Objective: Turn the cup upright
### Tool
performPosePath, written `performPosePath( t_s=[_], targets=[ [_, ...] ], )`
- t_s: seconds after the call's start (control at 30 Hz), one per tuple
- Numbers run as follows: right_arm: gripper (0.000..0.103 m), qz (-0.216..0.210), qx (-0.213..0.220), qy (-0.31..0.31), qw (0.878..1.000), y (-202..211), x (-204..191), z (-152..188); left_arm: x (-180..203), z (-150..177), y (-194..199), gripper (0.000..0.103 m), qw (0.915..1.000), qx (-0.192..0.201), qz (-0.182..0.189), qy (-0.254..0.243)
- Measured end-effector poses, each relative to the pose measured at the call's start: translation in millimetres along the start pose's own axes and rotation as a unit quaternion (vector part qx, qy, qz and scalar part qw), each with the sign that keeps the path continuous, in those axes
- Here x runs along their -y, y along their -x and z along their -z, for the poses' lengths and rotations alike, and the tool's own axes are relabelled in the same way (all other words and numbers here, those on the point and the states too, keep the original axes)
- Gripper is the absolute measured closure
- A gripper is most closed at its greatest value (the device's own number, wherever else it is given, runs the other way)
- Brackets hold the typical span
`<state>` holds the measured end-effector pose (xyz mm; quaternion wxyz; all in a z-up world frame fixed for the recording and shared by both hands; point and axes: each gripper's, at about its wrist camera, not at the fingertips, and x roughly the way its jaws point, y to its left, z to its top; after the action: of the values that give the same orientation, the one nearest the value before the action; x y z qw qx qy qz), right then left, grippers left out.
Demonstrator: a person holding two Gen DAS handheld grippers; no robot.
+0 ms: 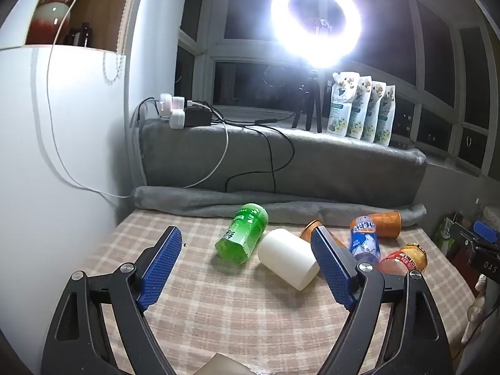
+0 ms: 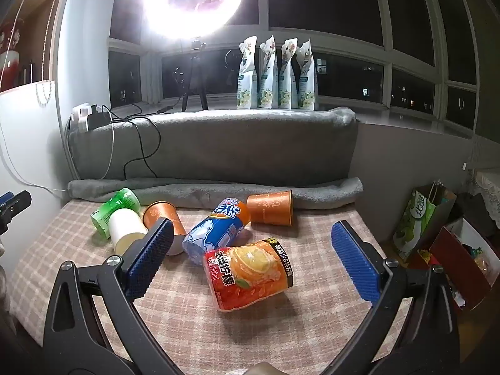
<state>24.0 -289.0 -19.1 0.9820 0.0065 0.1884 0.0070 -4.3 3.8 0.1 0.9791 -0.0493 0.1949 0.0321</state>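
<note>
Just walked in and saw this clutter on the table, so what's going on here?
A person holds two grippers over a checked tablecloth, and neither grips anything yet. The left gripper hangs open before a white cup lying on its side. The right gripper is open above an orange drink cup, also toppled. Nothing stands upright yet.

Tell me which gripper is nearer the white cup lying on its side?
Left. The left gripper is open just short of the white cup, which lies close ahead by its right finger. The right gripper faces the orange-label bottle; the cup is off to its left.
</note>
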Motion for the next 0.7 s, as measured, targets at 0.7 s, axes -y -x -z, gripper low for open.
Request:
performPosePath(
  t_s=[0.7],
  targets=[
    [0.0, 0.002, 0.003, 0.001, 1.0, 2.0, -0.2, -0.8, 3.2, -2.2, 3.0, 0.018, 0.9998, 0.012, -0.012, -0.013]
  ],
)
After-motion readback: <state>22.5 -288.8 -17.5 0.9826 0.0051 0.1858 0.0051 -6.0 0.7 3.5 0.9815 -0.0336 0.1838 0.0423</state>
